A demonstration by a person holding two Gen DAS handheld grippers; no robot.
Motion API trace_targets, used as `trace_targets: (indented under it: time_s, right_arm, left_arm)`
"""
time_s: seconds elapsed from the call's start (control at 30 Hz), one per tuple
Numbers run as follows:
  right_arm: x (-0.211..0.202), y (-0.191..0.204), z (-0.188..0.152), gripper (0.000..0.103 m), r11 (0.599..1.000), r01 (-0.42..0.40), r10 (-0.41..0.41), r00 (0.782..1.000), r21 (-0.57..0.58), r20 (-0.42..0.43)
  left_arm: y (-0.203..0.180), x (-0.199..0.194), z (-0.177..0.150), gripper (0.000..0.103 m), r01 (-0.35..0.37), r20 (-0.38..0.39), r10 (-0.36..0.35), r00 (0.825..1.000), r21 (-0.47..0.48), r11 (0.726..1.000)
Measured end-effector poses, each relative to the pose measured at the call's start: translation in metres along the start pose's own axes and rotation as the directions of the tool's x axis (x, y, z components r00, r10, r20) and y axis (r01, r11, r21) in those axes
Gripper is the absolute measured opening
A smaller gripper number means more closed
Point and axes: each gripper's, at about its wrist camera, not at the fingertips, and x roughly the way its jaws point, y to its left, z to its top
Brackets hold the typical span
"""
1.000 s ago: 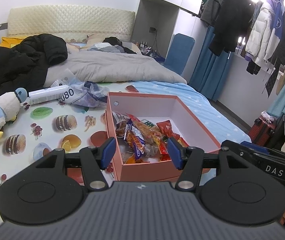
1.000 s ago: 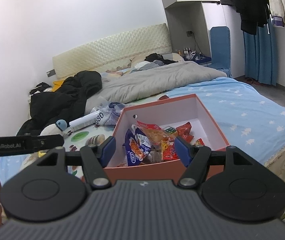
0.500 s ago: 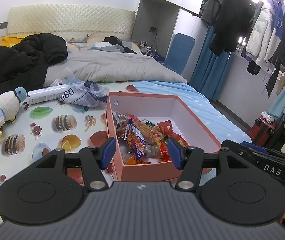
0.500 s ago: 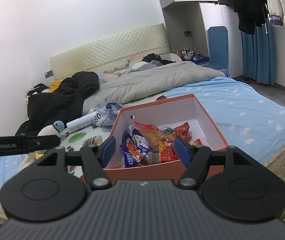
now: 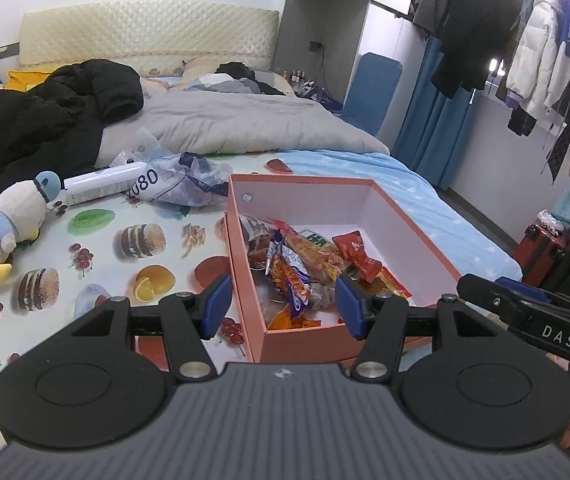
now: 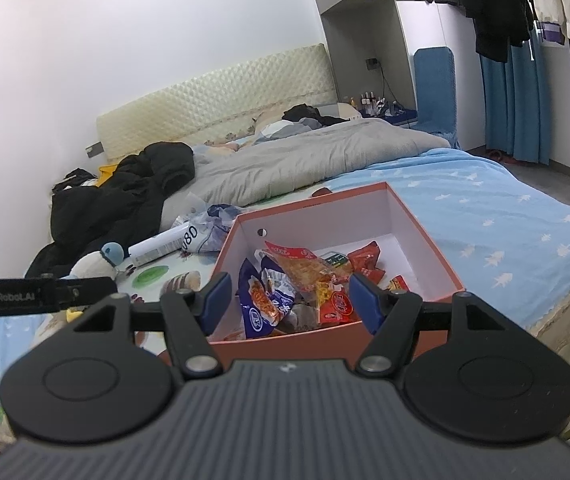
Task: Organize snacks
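Note:
A salmon-pink box (image 5: 241, 240) with a white inside stands on the bed; it also shows in the right wrist view (image 6: 425, 236). Several snack packets (image 5: 297, 264) lie piled in its near half, among them a blue-and-orange packet (image 6: 261, 304) and red packets (image 6: 365, 258). My left gripper (image 5: 283, 310) is open and empty, just in front of the box's near wall. My right gripper (image 6: 286, 302) is open and empty, also in front of the box's near wall. Each gripper's side shows in the other's view.
A food-print mat (image 5: 97, 248) covers the bed left of the box. A plush duck (image 5: 5, 220), a white tube (image 5: 101, 184) and a crumpled plastic bag (image 5: 189, 180) lie on it. A black jacket (image 5: 45, 112) and grey duvet (image 5: 237, 124) lie behind. Clothes hang at the right (image 5: 481, 24).
Both grippers have shifted only slightly, the right one drawing back and rising a little. The box and snacks have not moved. Both stay open.

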Motion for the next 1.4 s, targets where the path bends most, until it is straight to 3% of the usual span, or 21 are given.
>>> trace_targets:
  time_s: [0.23,0.4,0.43,0.5,0.7,1.4]
  right_arm:
    - [0.002,0.0,0.003,0.068,1.0,0.022,-0.022,1.0,-0.003,0.001]
    - [0.0,-0.001,0.005,0.07,1.0,0.018,-0.018,1.0,-0.017,0.006]
    - [-0.001,-0.001,0.005,0.085,1.0,0.01,-0.01,1.0,-0.021,0.01]
    - [-0.003,-0.002,0.004,0.103,1.0,0.009,-0.008,0.999,-0.02,0.037]
    - [-0.003,-0.002,0.008,0.103,0.999,0.03,-0.029,0.999,-0.023,0.04]
    - [-0.004,0.004,0.006,0.103,0.999,0.018,-0.017,0.999,-0.035,0.04]
  left_arm:
    - [-0.001,0.002,0.001,0.069,-0.01,-0.003,0.01,1.0,0.001,1.0]
    - [-0.001,-0.002,0.0,0.083,-0.022,0.012,0.022,1.0,-0.005,1.0]
    - [0.0,-0.003,0.0,0.086,-0.026,0.011,0.026,1.0,-0.006,1.0]
    - [0.002,-0.004,0.0,0.093,-0.033,0.014,0.034,0.999,-0.012,0.999]
    - [0.006,-0.014,0.001,0.103,-0.048,0.047,0.049,0.998,-0.022,0.999]
    - [0.006,-0.015,0.003,0.103,-0.051,0.026,0.051,0.998,-0.005,0.999]
